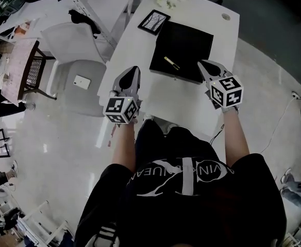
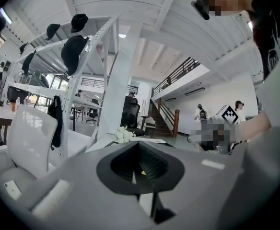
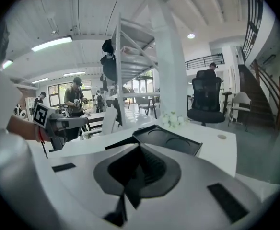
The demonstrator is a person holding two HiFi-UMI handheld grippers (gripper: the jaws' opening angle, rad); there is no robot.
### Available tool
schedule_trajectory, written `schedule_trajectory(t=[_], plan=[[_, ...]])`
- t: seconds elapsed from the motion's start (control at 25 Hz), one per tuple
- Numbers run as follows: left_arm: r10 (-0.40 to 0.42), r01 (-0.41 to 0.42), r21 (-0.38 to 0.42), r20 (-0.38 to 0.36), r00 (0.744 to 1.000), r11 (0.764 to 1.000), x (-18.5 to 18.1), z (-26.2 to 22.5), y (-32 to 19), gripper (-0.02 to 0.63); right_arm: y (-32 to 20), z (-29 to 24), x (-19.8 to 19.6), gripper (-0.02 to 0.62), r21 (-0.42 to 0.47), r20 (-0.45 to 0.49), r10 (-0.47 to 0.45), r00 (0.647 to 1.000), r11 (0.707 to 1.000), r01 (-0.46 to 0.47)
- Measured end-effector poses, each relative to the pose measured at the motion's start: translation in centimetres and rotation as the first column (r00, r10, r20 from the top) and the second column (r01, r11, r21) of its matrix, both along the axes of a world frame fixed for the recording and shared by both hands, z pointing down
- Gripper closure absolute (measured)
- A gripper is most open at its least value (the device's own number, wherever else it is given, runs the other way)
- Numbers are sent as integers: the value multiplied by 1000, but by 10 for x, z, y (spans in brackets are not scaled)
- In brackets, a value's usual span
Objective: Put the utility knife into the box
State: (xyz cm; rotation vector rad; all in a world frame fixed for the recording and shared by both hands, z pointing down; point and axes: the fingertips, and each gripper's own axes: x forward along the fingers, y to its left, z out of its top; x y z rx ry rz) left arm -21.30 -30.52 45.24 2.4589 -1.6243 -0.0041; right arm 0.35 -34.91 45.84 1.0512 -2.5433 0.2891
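Yellow utility knife (image 1: pixel 171 63) lies on the black box (image 1: pixel 191 40), close to the box's near edge. The box sits on a white bench (image 1: pixel 181 99). Left claw (image 1: pixel 134 70) is just left of the box's near corner, pressed together, empty. Right claw (image 1: pixel 202 64) is at the box's near-right corner, pressed together, empty.

Left tongs (image 1: pixel 131 73) and right tongs (image 1: pixel 205 65) hover over the worktop's (image 1: pixel 179 104) near edge, jaws pressed together, holding nothing.
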Motion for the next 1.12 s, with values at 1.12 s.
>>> schedule_trajectory(t=[1.12], plan=[[1, -3, 54, 35, 999, 999, 23, -24, 20, 595, 24, -32, 23, 580, 137, 97, 43, 994, 989, -56]])
